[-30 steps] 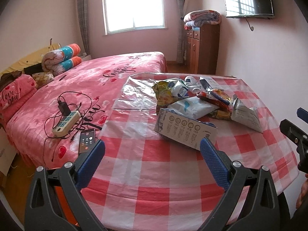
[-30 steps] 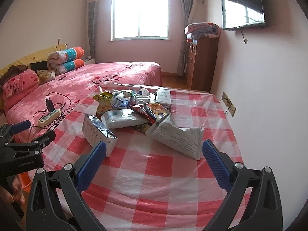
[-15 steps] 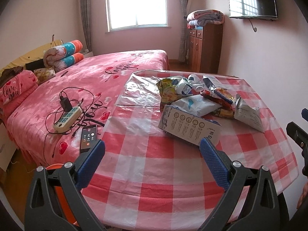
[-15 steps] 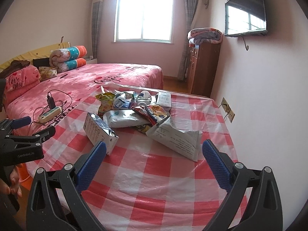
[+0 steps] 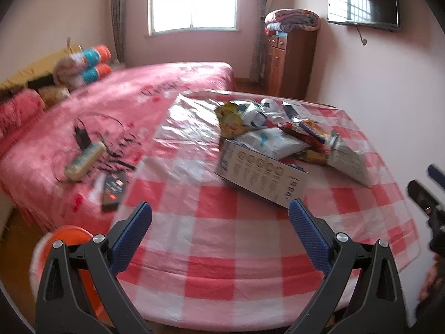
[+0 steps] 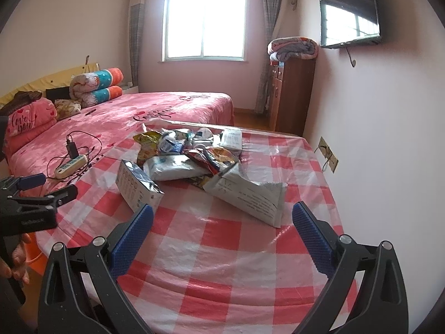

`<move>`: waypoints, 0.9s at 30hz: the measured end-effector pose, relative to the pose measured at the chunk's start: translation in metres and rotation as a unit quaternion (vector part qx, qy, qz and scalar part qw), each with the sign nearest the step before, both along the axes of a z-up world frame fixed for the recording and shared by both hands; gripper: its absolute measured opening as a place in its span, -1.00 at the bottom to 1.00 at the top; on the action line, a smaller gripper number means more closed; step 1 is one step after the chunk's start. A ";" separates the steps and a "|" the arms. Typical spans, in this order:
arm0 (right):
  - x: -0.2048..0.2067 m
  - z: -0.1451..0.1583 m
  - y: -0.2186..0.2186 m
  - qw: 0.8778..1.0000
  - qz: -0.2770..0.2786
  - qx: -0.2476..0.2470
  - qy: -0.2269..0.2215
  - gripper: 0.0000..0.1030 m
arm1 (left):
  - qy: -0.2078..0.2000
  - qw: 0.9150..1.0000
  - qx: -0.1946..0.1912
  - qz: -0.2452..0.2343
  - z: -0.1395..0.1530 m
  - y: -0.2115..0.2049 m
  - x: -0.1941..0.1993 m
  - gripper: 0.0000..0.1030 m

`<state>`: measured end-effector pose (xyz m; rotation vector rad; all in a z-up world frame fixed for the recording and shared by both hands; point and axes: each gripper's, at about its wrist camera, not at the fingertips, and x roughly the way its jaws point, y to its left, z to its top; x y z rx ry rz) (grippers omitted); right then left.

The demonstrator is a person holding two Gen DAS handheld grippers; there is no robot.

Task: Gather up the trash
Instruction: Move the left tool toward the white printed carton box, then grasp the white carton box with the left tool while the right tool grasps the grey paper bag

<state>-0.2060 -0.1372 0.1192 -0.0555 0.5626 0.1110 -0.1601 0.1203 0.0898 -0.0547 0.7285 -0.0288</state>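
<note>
Left gripper (image 5: pixel 219 214): jaws released, spread wide, empty, hovering over the near edge of the bench (image 5: pixel 211 239). Right gripper (image 6: pixel 222 217): jaws likewise spread and empty, over the same checked cloth.

Just beyond the left jaws, one grey carton (image 5: pixel 261 176) lying on its side, long axis running from far left to near right, its near right end close to the right-hand blue pad. In the right wrist view, same carton (image 6: pixel 139 186) seen end-on, silver top flap facing up, just past the left-hand pad.

Ahead of the right jaws, one silver-white pouch (image 6: pixel 247 197), flat, long axis slanting from far left to near right, torn mouth at the far end.

Farther out, a heap of wrappers (image 6: pixel 189 153): one white wipes pack, one yellow bag, red snack packets, smaller items too jumbled to count.

Only the left wrist view, blurred: an orange bin (image 5: pixel 69 236) below the bench edge, and a phone (image 5: pixel 114 186) on the bed (image 5: pixel 139 103). Only the right wrist view: a wall socket (image 6: pixel 328 156) to the right, and a hand (image 6: pixel 16 258) holding the left gripper. One power strip (image 6: pixel 71 164) on the bed in both.
</note>
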 end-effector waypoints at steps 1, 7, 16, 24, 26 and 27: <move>0.000 -0.002 -0.003 1.000 -0.001 0.002 0.002 0.92 | 0.008 1.000 -0.015 -0.004 -0.001 0.001 0.001 0.92; 0.006 -0.016 -0.019 1.000 -0.003 0.018 0.020 0.92 | 0.066 0.985 -0.160 -0.017 -0.018 0.012 0.016 0.92; 0.023 -0.034 -0.040 0.999 -0.012 0.027 0.038 0.92 | 0.094 0.965 -0.246 -0.018 -0.033 0.011 0.042 0.92; 0.048 -0.049 -0.046 0.998 0.003 0.022 0.055 0.90 | 0.130 0.945 -0.299 -0.017 -0.054 0.010 0.069 0.92; 0.056 -0.050 -0.045 0.998 0.014 0.016 0.055 0.88 | 0.135 0.941 -0.311 -0.015 -0.057 0.010 0.076 0.92; 0.061 -0.051 -0.044 0.998 0.020 0.011 0.056 0.88 | 0.136 0.939 -0.316 -0.013 -0.059 0.012 0.078 0.92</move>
